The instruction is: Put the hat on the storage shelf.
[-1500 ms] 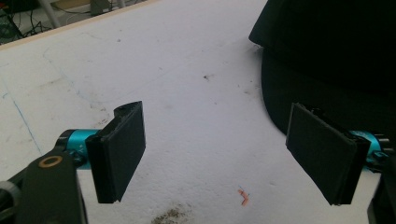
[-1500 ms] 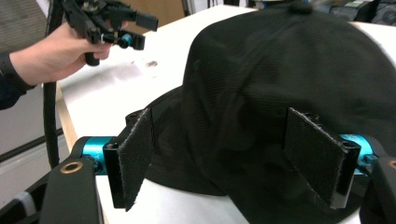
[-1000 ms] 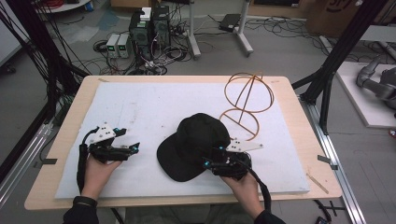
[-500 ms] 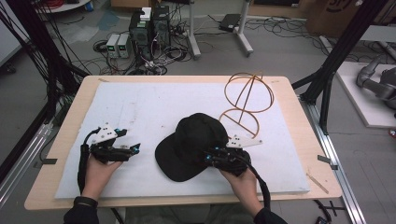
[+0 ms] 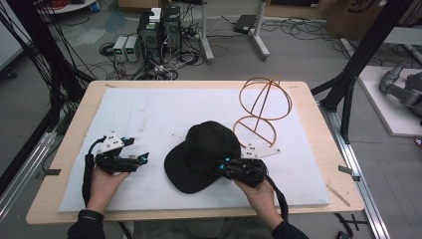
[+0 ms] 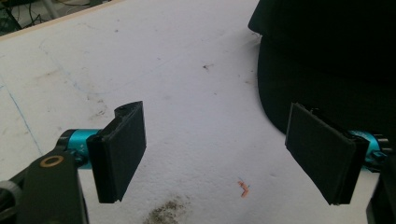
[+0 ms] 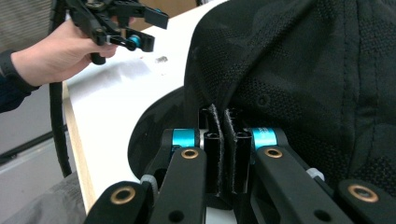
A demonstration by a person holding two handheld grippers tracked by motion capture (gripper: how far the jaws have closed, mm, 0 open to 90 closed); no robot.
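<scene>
A black cap point(image 5: 206, 154) lies on the white mat, brim toward the front left. My right gripper point(image 5: 227, 166) is shut on the cap's near edge; in the right gripper view its pads point(image 7: 211, 154) pinch a fold of the black cap point(image 7: 299, 79) fabric between them. My left gripper point(image 5: 139, 160) is open, held low over the mat to the left of the cap. In the left gripper view its two pads point(image 6: 122, 149) stand wide apart with bare mat between, and the cap's brim point(image 6: 327, 70) lies just beyond the right pad.
A copper wire hat stand point(image 5: 263, 107) rests on the mat behind and right of the cap. The white mat point(image 5: 149, 114) covers most of the wooden table point(image 5: 318, 129). Cables and electronics boxes point(image 5: 159, 30) sit on the floor beyond the far edge.
The right gripper has closed on the cap's edge and nudged slightly. The left gripper has edged a little toward the cap.
</scene>
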